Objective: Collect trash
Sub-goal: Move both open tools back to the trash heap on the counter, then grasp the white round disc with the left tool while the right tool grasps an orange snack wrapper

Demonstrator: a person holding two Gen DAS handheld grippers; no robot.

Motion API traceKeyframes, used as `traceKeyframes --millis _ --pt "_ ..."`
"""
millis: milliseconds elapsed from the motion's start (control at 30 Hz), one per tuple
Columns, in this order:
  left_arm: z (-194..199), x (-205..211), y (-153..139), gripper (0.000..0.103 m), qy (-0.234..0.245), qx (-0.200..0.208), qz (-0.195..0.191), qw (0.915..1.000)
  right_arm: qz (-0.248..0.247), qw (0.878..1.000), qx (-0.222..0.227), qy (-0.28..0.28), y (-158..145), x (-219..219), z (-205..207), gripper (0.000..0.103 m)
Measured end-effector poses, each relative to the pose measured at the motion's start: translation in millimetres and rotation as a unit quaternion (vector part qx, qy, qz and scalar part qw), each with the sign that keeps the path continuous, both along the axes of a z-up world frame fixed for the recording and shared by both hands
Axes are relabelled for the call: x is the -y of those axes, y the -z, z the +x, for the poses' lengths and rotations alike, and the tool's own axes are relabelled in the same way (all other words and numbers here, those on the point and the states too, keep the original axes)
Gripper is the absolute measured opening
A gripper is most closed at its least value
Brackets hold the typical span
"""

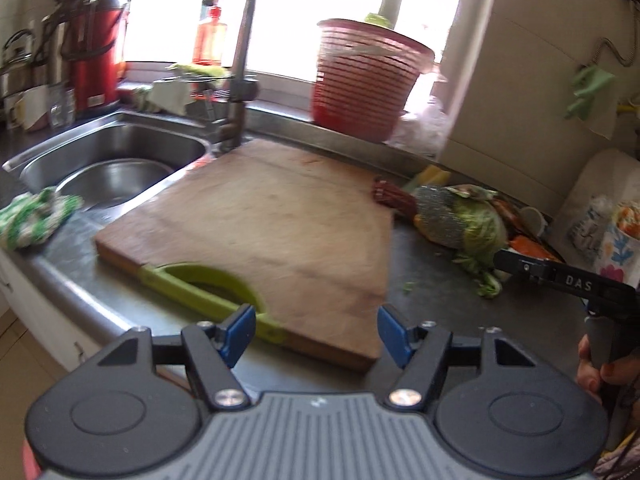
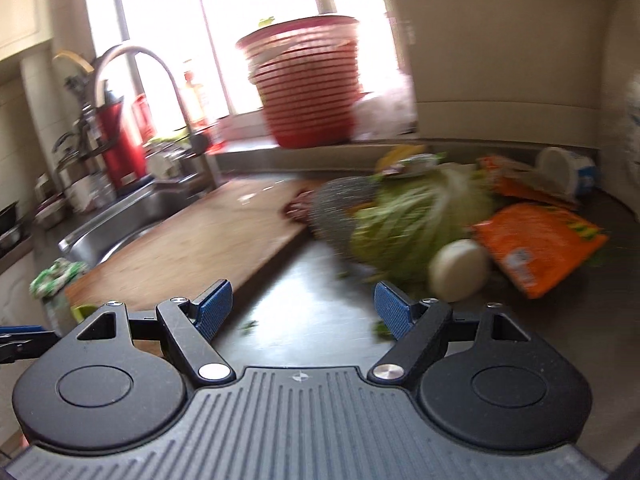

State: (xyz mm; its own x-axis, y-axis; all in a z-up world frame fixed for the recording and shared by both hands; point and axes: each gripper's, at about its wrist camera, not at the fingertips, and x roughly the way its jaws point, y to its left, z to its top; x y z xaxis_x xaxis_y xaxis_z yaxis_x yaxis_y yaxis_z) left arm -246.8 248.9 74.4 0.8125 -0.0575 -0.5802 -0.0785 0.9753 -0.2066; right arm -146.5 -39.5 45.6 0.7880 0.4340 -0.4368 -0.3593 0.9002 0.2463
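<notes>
Hovering empty with jaws apart, the right gripper and left gripper are facing an uncollected trash pile ahead-right of the right gripper, so collection is barely beginning.

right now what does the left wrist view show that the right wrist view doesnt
Only the left wrist view shows the green-handled tool at the cutting board's near edge in full, the green cloth hanging on the wall, and the right claw's black body reaching in.

Only the right wrist view shows the orange packet clearly, the round white piece beside the cabbage, and the white tub on its side.

Both show the cutting board, sink, red basket, cabbage leaves, and an open, empty claw of their own.
</notes>
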Motion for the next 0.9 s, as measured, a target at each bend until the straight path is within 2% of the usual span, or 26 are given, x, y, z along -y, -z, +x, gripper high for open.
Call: traceKeyframes --millis 133,433,567,667,767,900 --pt "8 20 -5 0.067 0.018 0.003 0.002 0.9998 0.013 0.999 0.0 0.034 1 23 11 0.099" --pt "25 60 -9 0.067 0.041 0.001 0.007 0.9991 0.008 0.994 0.024 0.109 3 77 38 0.1" --pt "29 76 -11 0.067 0.044 0.004 0.009 0.999 0.029 0.989 -0.005 0.145 13 101 54 0.099" --pt "30 86 -9 0.068 0.046 -0.001 0.013 0.9989 0.025 0.986 -0.015 0.166 25 115 51 0.099" --pt "32 94 -6 0.068 0.046 -0.008 0.013 0.9988 0.032 0.985 -0.032 0.164 34 124 51 0.097" --pt "34 102 -3 0.068 0.044 -0.012 0.015 0.9988 0.059 0.987 -0.054 0.141 43 129 54 0.088"
